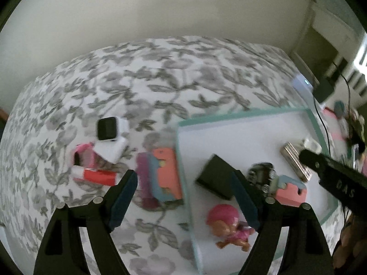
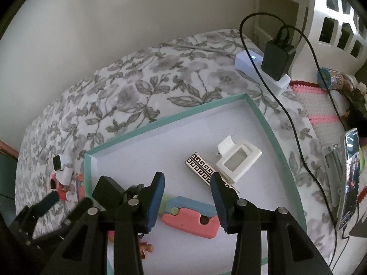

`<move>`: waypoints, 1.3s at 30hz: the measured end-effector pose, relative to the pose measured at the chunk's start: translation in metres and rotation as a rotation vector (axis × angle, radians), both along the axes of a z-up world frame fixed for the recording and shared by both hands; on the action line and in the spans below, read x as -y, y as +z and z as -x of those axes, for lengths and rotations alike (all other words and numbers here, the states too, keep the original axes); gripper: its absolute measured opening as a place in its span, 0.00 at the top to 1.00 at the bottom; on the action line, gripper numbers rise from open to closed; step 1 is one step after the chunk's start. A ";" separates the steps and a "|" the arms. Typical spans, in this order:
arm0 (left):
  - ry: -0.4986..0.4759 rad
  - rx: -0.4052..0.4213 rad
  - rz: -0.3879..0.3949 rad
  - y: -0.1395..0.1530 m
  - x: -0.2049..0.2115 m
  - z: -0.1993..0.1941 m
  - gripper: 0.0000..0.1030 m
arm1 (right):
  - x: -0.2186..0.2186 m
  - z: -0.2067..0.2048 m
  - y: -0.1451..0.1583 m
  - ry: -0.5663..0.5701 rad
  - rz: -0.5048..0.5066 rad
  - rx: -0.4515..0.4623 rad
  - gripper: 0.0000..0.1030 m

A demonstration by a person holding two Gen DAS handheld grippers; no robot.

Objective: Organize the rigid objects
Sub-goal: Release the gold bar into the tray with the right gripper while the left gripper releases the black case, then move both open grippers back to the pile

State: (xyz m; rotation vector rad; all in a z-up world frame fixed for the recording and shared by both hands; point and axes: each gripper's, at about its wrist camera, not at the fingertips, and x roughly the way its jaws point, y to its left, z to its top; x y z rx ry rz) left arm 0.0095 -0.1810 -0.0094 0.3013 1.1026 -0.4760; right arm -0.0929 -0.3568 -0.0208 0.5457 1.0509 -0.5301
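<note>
Rigid objects lie partly on the floral bedspread [image 1: 160, 73] and partly in the shallow teal-rimmed tray [image 2: 273, 128] set on the bed.

Leftmost, loose on the spread in the left wrist view, are a white device with a dark screen [image 1: 110, 129], a pink item [image 1: 83, 155] just below it, and a red and white tube [image 1: 94, 175]. A coral and blue block [image 1: 166, 174] lies against the tray's left wall, outside it.

Inside the tray, left to right, sit a black box [image 1: 215, 176], a pink-hooded doll figure [image 1: 227, 226] near the front, a small dark beaded piece [image 1: 261, 174], a second coral and blue piece [image 2: 192, 217], a bar with a black-and-white key pattern [image 2: 201, 168] and a white plastic holder [image 2: 238, 158] touching the bar's far end. The tray's back half is bare white floor.

The left gripper [image 1: 183, 194] hangs over the tray's left wall with its jaws wide and nothing between them. The right gripper [image 2: 188, 194] stands over the coral and blue piece, jaws partly open, pads clear of it.

Right of the tray, a white charging block [image 2: 259, 68] with a black plug [image 2: 278, 59] and cable sits at the bed's edge.
</note>
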 end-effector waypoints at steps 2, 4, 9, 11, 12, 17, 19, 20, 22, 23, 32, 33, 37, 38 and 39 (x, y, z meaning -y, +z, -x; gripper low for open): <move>0.037 0.003 0.009 0.002 -0.010 -0.007 0.10 | -0.002 -0.002 -0.001 0.008 0.001 -0.003 0.56; 0.079 0.004 0.017 0.003 -0.021 -0.015 0.10 | -0.006 -0.005 -0.002 0.021 0.005 -0.007 0.56; 0.188 0.018 0.028 0.006 -0.051 -0.034 0.10 | -0.016 -0.012 -0.005 0.058 0.016 -0.014 0.46; 0.229 0.023 0.034 0.008 -0.064 -0.041 0.10 | -0.021 -0.015 -0.005 0.072 0.018 -0.010 0.44; 0.254 0.025 0.038 0.009 -0.071 -0.045 0.10 | -0.024 -0.017 -0.004 0.081 0.013 -0.001 0.43; 0.358 0.035 0.051 0.011 -0.107 -0.062 0.10 | -0.041 -0.027 -0.002 0.134 0.022 0.020 0.31; 0.405 0.032 0.055 0.010 -0.122 -0.068 0.10 | -0.049 -0.031 -0.001 0.152 0.026 0.027 0.27; 0.422 0.031 0.058 0.010 -0.129 -0.070 0.10 | -0.052 -0.033 -0.001 0.162 0.025 0.032 0.23; 0.461 0.024 0.061 0.009 -0.143 -0.075 0.10 | -0.060 -0.037 -0.001 0.186 0.021 0.044 0.18; 0.477 0.021 0.062 0.008 -0.150 -0.077 0.10 | -0.064 -0.039 -0.002 0.198 0.020 0.048 0.18; 0.561 0.001 0.089 0.004 -0.191 -0.088 0.10 | -0.098 -0.058 -0.008 0.288 0.021 0.057 0.09; 0.568 -0.003 0.096 0.003 -0.196 -0.089 0.10 | -0.102 -0.060 -0.008 0.299 0.024 0.060 0.07; 0.593 -0.005 0.098 0.001 -0.211 -0.095 0.10 | -0.117 -0.070 -0.009 0.327 0.024 0.071 0.00; 0.603 -0.003 0.099 0.000 -0.216 -0.097 0.10 | -0.119 -0.073 -0.009 0.333 0.021 0.073 0.00; 0.615 -0.002 0.102 0.000 -0.221 -0.099 0.10 | -0.123 -0.076 -0.010 0.340 0.018 0.076 0.00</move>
